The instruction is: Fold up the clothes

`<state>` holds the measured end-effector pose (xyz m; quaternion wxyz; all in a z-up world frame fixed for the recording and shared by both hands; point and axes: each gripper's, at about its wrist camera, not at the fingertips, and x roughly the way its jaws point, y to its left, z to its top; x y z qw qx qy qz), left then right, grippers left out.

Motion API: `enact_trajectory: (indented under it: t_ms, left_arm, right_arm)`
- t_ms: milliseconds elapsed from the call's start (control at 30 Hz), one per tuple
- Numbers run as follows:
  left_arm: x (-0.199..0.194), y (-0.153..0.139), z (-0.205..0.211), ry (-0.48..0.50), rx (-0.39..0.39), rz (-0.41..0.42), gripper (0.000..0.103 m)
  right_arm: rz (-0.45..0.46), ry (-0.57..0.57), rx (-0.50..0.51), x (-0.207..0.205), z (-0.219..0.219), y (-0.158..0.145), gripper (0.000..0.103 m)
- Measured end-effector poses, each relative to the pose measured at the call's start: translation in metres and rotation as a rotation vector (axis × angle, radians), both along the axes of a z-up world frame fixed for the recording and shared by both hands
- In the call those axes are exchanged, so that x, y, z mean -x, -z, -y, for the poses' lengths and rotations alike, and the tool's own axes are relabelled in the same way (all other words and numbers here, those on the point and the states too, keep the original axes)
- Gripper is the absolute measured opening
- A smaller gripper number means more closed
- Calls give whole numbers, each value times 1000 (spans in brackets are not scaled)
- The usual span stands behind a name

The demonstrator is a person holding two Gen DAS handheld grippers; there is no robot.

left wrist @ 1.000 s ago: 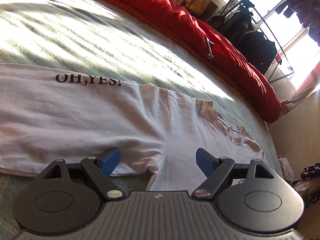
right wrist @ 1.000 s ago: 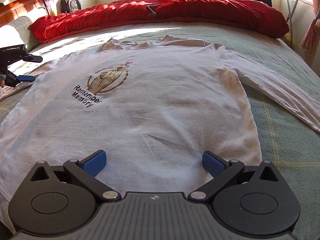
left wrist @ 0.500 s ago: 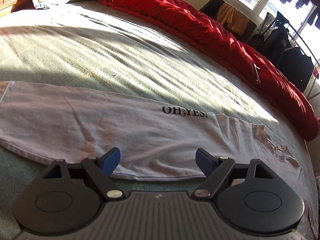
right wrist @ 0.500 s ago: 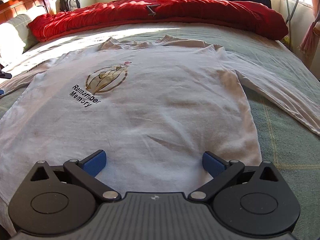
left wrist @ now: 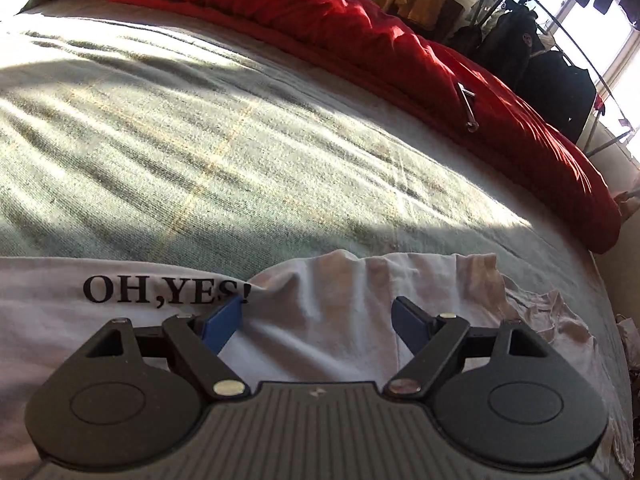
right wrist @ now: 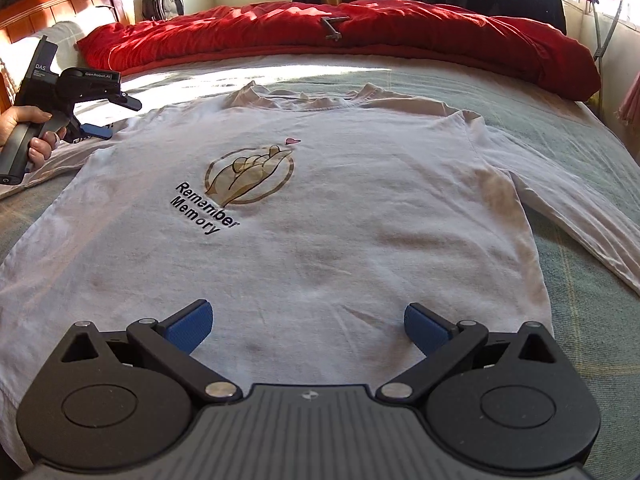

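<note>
A white long-sleeved shirt (right wrist: pixel 320 216) is laid flat, front up, on the green bed cover (right wrist: pixel 592 320), its collar towards the red duvet (right wrist: pixel 360 36) at the far side. Both sleeves are stretched outward, so the fold is judged barely begun. The sleeve printed "OH,YES!" (left wrist: pixel 120 308) is being addressed by the left claw (left wrist: pixel 318 320), whose jaws are spread, with bunched shoulder cloth lying between them but not pinched. The right claw (right wrist: pixel 308 322) is held over the hem, likewise spread and gripping nothing. Next, a closing of the left jaws on the sleeve near the shoulder seems called for, then a carry across the chest. The sleeve's cuff is cut off at the frame edge. The hem is hidden beneath the right claw's body. Whether the left pads (left wrist: pixel 222 322) touch the cloth cannot be told.
</note>
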<state>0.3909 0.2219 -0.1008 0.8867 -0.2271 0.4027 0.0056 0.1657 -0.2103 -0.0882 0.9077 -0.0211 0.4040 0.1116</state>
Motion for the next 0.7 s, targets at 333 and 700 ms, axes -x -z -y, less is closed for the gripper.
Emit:
enact_trajectory:
  t_ms: [333, 700]
  left_arm:
    - [14, -26, -19, -9, 20, 36, 83]
    - [42, -16, -50, -4, 154, -5, 83]
  right_arm:
    - [12, -6, 2, -4, 3, 4, 103]
    - [8, -2, 19, -4, 0, 5, 103]
